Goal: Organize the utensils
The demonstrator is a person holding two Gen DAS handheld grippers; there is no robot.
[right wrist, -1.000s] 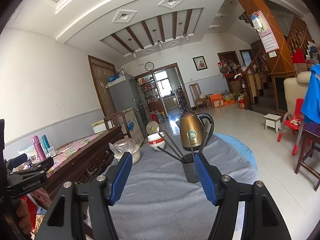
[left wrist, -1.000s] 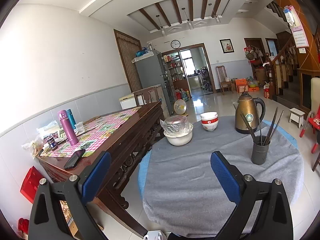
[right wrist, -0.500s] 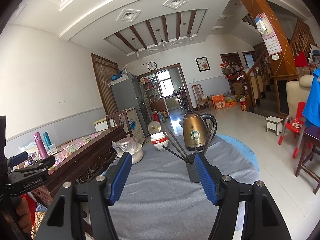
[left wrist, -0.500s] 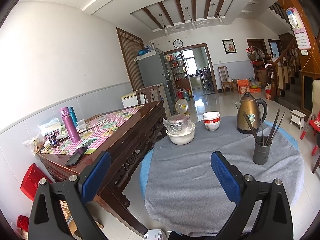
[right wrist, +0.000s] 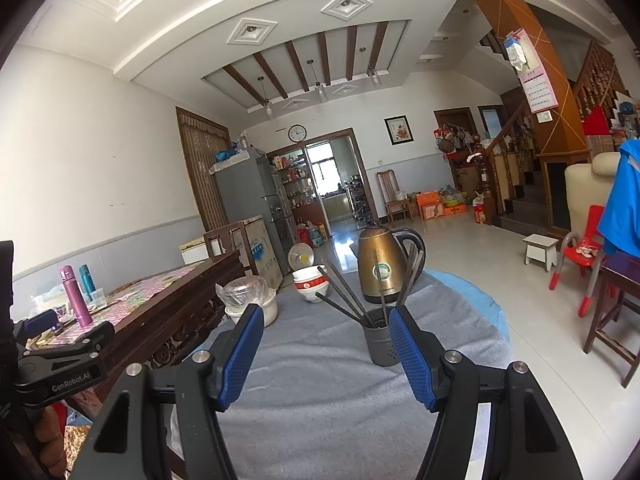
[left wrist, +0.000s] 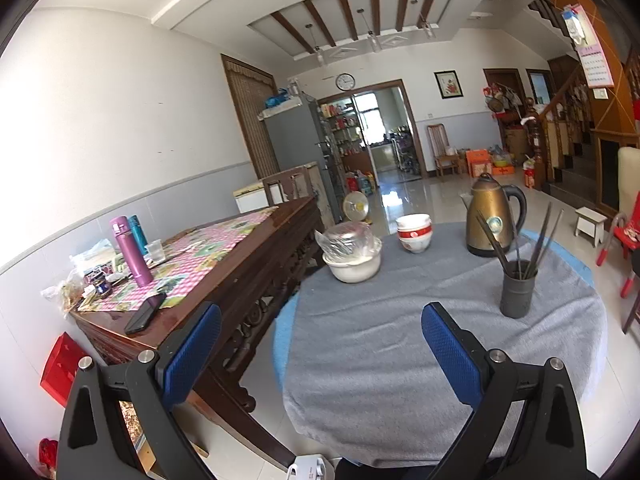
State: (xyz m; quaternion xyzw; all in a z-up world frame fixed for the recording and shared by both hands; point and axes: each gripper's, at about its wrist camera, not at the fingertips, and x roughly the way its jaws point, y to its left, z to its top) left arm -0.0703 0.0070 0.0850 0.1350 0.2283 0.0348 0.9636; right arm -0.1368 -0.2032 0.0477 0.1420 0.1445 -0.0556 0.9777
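Chopsticks [right wrist: 352, 300] approx 6 in 1 holder [right wrist: 380, 340], left gripper [left wrist: 320, 340] & right gripper [right wrist: 326, 338] spread, empty

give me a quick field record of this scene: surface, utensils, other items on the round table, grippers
surface: round table under a grey cloth
utensils: dark chopsticks standing splayed in a dark holder cup
kettle: bronze kettle behind the holder
bowls: stacked red-and-white bowls; white bowl with plastic wrap
left gripper: open, empty
right gripper: open, empty, short of the holder
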